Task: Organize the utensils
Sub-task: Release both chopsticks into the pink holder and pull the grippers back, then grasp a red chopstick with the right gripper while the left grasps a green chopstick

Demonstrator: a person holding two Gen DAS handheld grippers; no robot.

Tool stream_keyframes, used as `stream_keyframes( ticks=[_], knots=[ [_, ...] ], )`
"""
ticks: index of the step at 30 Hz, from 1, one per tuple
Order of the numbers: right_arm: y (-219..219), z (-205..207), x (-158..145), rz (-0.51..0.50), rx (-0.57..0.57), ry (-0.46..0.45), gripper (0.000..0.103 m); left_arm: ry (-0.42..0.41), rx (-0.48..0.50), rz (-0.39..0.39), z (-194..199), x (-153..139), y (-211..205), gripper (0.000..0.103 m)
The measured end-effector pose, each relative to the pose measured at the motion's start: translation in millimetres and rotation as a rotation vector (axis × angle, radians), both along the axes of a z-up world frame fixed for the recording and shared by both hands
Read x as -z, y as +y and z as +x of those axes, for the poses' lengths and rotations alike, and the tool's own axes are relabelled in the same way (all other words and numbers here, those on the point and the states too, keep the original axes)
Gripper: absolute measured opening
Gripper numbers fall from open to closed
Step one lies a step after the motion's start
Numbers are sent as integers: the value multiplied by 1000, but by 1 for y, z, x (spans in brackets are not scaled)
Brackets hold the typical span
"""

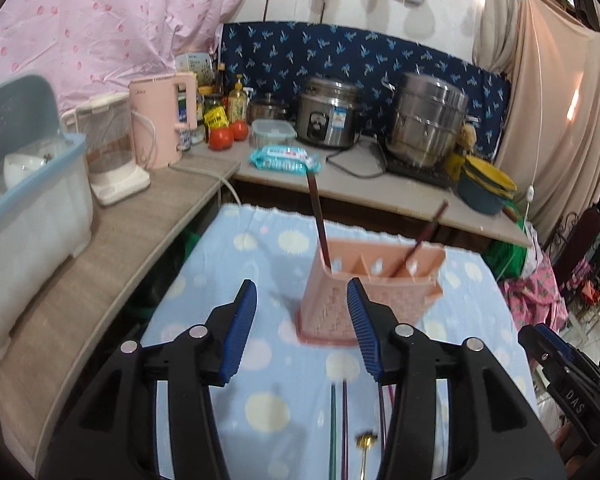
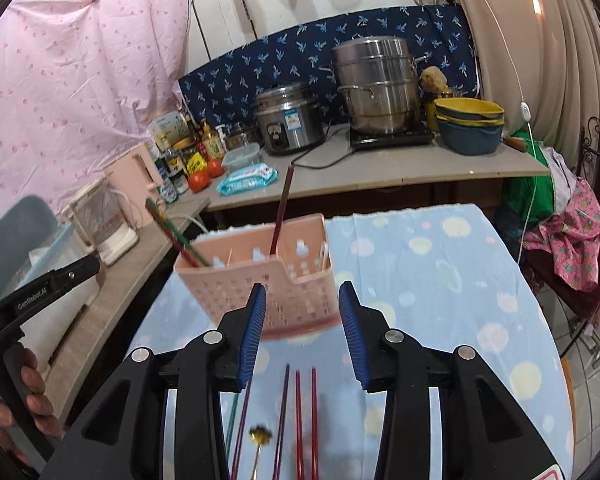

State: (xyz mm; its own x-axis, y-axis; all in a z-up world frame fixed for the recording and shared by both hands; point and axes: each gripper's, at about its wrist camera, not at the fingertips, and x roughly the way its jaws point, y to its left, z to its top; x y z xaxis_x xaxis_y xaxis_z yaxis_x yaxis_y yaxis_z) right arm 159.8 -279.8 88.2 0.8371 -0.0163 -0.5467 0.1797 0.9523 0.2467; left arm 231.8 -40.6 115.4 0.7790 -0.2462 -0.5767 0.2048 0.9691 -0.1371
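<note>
A pink slotted utensil holder (image 1: 370, 288) (image 2: 266, 280) stands on the blue spotted cloth (image 1: 236, 256) (image 2: 440, 264). Dark red chopsticks (image 1: 319, 222) (image 2: 281, 210) lean in it, and in the right wrist view a green and red pair (image 2: 176, 234) leans at its left end. Loose chopsticks (image 1: 338, 432) (image 2: 300, 420) and a gold-headed spoon (image 1: 366, 446) (image 2: 260, 440) lie on the cloth near me. My left gripper (image 1: 302, 324) is open and empty just before the holder. My right gripper (image 2: 302, 326) is open and empty above the loose chopsticks.
A wooden counter (image 1: 112, 248) on the left carries a blue dish rack (image 1: 28, 184), a blender (image 1: 112, 148) and a pink kettle (image 1: 162, 120). The back counter holds a rice cooker (image 1: 330, 112), a steel steamer (image 1: 428, 120), tomatoes (image 1: 222, 138), wipes (image 1: 286, 158) and bowls (image 1: 486, 184).
</note>
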Motion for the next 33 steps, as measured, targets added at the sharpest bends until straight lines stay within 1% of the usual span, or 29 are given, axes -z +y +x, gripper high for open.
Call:
stream_keyframes(
  ticks=[7,18,22,26,33],
  knots=[
    [19,-38,36,-1,-29,85,38,57,9,39,-35,31,3,46],
    [39,-99,111,5,-52,266,38,235,5,99,-91,114,17,47],
    [40,-113,131,19,-47,309,38,293,4,111,-107,139,23,47],
    [44,-122,144,16,-42,328,38,335,25,105,-119,154,24,47],
    [42,-127,153,26,-32,348,38,364,86,107,-137,168,9,47]
  ],
)
